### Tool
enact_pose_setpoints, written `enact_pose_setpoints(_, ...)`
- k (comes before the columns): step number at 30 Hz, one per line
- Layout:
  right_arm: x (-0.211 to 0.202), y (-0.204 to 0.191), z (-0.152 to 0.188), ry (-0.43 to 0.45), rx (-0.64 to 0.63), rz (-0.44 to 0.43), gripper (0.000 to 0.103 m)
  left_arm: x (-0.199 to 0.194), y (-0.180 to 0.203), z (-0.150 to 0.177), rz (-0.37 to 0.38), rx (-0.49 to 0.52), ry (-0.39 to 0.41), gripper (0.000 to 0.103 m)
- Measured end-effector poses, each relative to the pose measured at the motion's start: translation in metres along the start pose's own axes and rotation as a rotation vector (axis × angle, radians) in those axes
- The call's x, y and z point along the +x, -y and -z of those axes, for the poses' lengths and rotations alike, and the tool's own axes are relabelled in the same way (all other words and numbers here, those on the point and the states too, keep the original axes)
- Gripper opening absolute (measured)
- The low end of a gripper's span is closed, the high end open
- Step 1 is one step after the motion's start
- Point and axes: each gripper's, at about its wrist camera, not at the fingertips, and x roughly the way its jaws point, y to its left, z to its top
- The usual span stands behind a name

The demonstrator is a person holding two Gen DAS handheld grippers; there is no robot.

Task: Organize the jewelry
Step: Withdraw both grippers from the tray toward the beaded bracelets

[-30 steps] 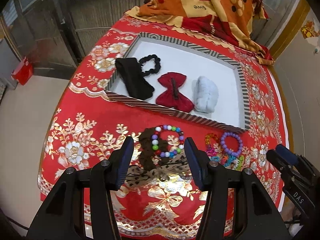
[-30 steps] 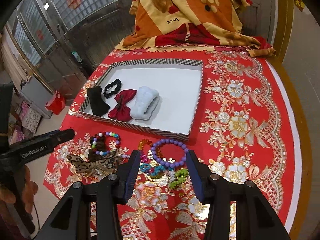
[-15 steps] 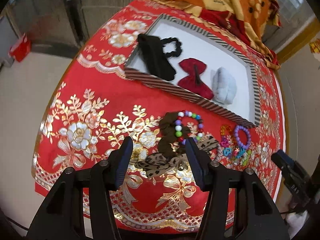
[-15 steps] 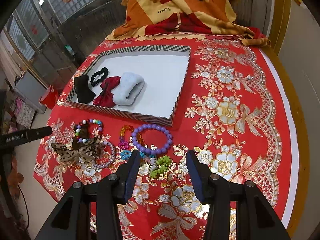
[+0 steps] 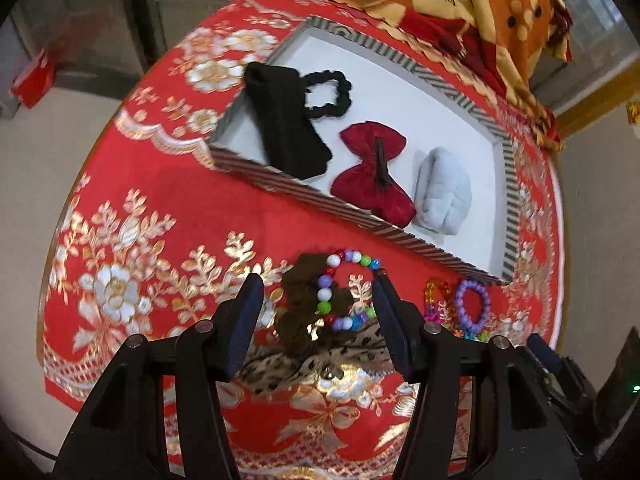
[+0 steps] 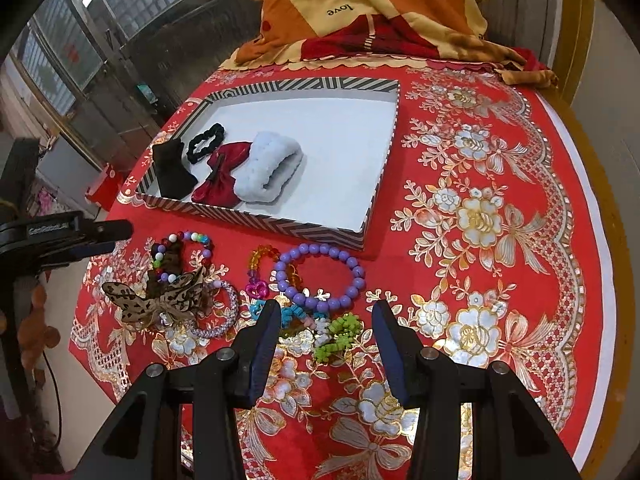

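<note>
My left claw (image 5: 318, 312), jaws wide, has closed in over the bead bracelet (image 5: 346, 290); right claw (image 6: 324, 334) wide above the green beads (image 6: 338, 336), tray (image 6: 376, 184) beyond.

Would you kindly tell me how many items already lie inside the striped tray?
4, all at its left end: black folded fabric band, black ruffled scrunchie, dark red velvet bow, white fluffy band. The striped tray hides nothing visibly.

Gripper (image 6: 324, 338) (agape) over green bracelet (image 6: 338, 334).
</note>
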Motion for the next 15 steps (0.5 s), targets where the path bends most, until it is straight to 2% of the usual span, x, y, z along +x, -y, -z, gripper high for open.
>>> enact_pose_setpoints(2, 0.002, 0.003, -0.001, 0.002, 0.011, -0.002, 0.045, 0.008, 0.008, -0.003, -0.011, 0.03, -0.016, 0.046)
enact_pose_setpoints(15, 0.042, 0.016, -0.016, -0.029, 0.034, 0.012, 0.043, 0.045, 0.019, -0.012, -0.057, 0.075, -0.127, 0.046)
